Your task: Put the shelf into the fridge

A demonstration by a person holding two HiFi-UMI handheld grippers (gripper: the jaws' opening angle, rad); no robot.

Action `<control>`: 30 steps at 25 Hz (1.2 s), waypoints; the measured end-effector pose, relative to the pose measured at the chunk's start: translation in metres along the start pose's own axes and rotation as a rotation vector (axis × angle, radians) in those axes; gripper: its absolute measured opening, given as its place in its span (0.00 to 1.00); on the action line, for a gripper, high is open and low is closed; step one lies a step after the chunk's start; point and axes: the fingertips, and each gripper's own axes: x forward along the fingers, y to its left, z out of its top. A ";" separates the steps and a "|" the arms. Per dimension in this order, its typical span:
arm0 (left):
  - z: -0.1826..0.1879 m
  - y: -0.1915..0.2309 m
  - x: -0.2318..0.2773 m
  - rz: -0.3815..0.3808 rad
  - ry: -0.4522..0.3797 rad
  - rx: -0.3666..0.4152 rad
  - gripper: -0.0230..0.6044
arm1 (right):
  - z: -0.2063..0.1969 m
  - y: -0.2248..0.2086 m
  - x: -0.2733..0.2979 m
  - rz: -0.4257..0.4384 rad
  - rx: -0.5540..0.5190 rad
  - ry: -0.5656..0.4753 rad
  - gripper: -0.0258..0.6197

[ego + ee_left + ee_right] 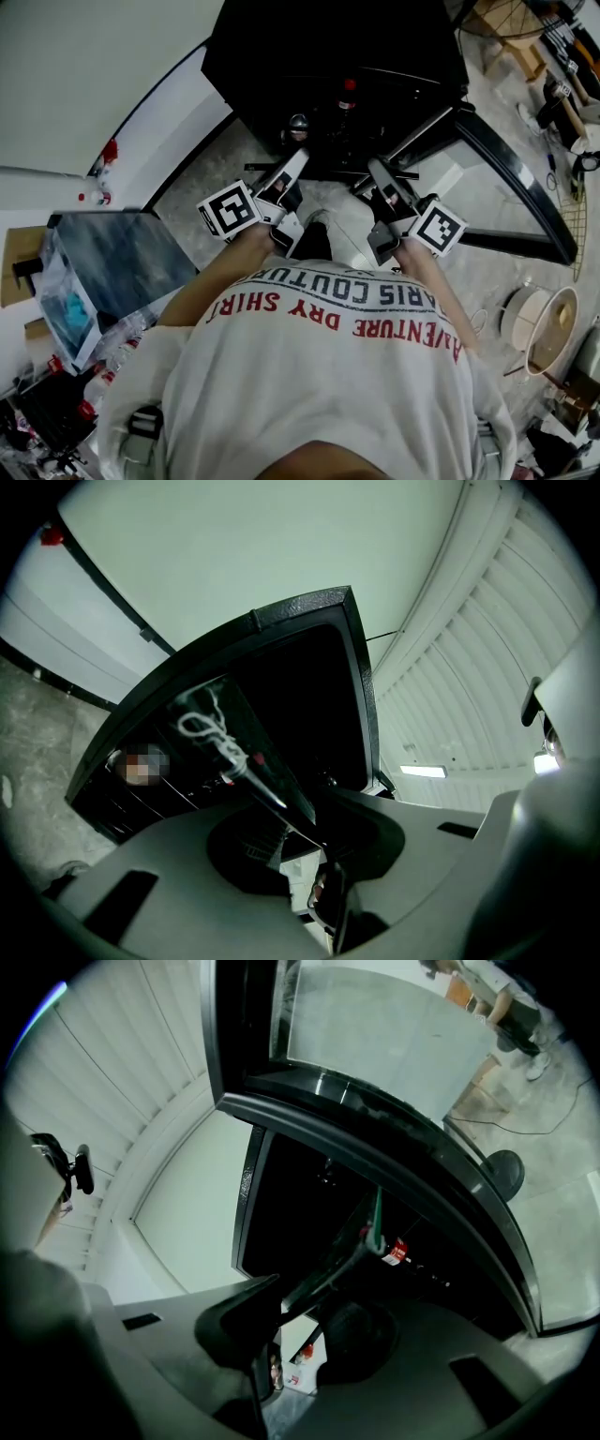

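The black fridge (328, 47) stands open in front of me, its door (525, 187) swung out to the right. The shelf (330, 174), a thin dark-framed pane, is held level at the fridge's mouth between both grippers. My left gripper (296, 165) is shut on its left edge and my right gripper (377, 172) on its right edge. In the left gripper view the shelf's edge (246, 761) runs up and left from the jaws of the left gripper (314, 841). In the right gripper view the shelf (342, 1265) runs up and right from the right gripper (300, 1312).
Inside the fridge stand a red-capped bottle (348, 94) and a can (298, 122). A grey-topped box (122, 253) sits on the floor at my left, with clutter below it. A round wooden reel (548, 328) lies at the right. White wall at the back left.
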 end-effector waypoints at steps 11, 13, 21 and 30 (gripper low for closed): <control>0.015 0.019 0.024 0.010 0.024 0.021 0.18 | 0.009 -0.024 0.021 -0.011 0.008 -0.005 0.21; 0.015 0.017 0.024 -0.004 0.025 0.024 0.19 | 0.010 -0.022 0.020 -0.008 0.003 -0.012 0.21; 0.015 0.017 0.030 -0.029 0.040 0.052 0.20 | 0.016 -0.027 0.023 -0.023 -0.006 -0.032 0.20; 0.004 0.003 0.040 -0.117 0.102 0.132 0.36 | 0.015 -0.029 0.023 -0.032 0.012 -0.035 0.19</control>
